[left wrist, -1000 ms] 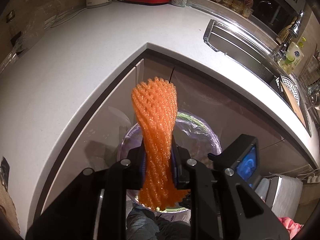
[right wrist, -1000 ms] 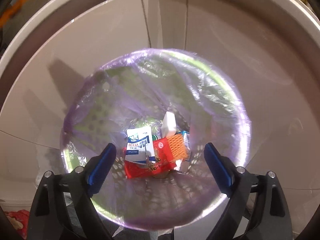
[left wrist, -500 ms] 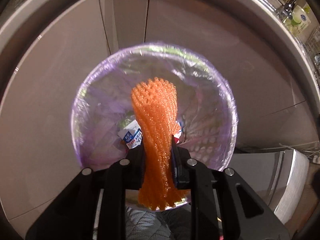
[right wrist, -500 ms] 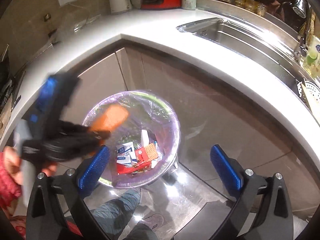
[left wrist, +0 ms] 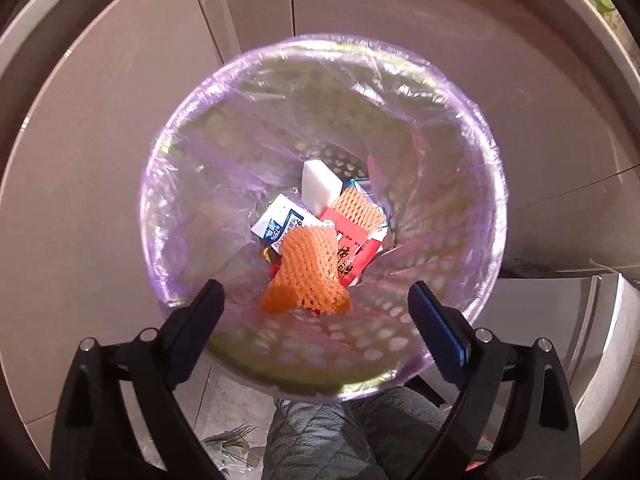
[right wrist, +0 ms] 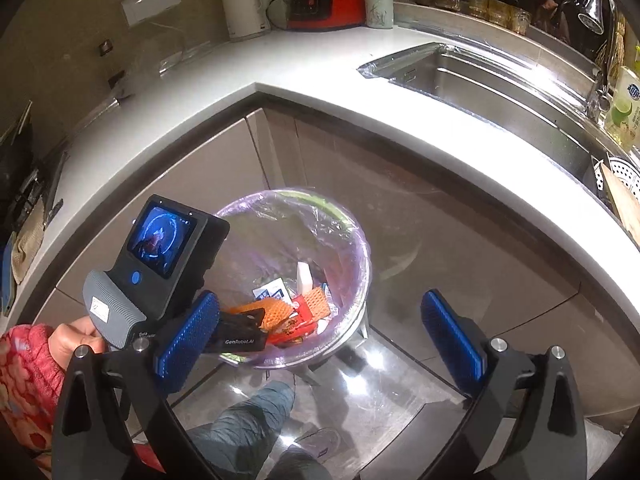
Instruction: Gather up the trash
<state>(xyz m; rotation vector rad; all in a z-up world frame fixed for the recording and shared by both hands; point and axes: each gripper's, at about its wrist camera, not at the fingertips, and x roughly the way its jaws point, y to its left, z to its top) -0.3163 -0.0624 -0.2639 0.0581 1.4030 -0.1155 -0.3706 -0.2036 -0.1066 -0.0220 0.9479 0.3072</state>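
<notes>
A round bin lined with a purple bag [left wrist: 472, 128] stands on the floor by the corner cabinets; it also shows in the right wrist view [right wrist: 352, 240]. My left gripper [left wrist: 316, 328] is open right above it, empty. An orange foam net [left wrist: 310, 272] lies loose in the bin on a red wrapper [left wrist: 352, 248], a white-blue carton [left wrist: 280, 226], a white block [left wrist: 318, 188] and another orange net [left wrist: 356, 212]. My right gripper [right wrist: 324, 340] is open and empty, higher up and back from the bin. The left gripper's body [right wrist: 160, 264] shows there over the bin's left rim.
A white L-shaped countertop [right wrist: 280, 68] wraps behind the bin, with a steel sink [right wrist: 500, 88], a kettle [right wrist: 244, 8] and a red appliance [right wrist: 328, 0]. The person's legs [right wrist: 248, 420] stand on the glossy floor in front of the bin.
My left gripper opened and the orange foam net dropped from it into the bin. My right gripper stayed open, high and back from the bin.
</notes>
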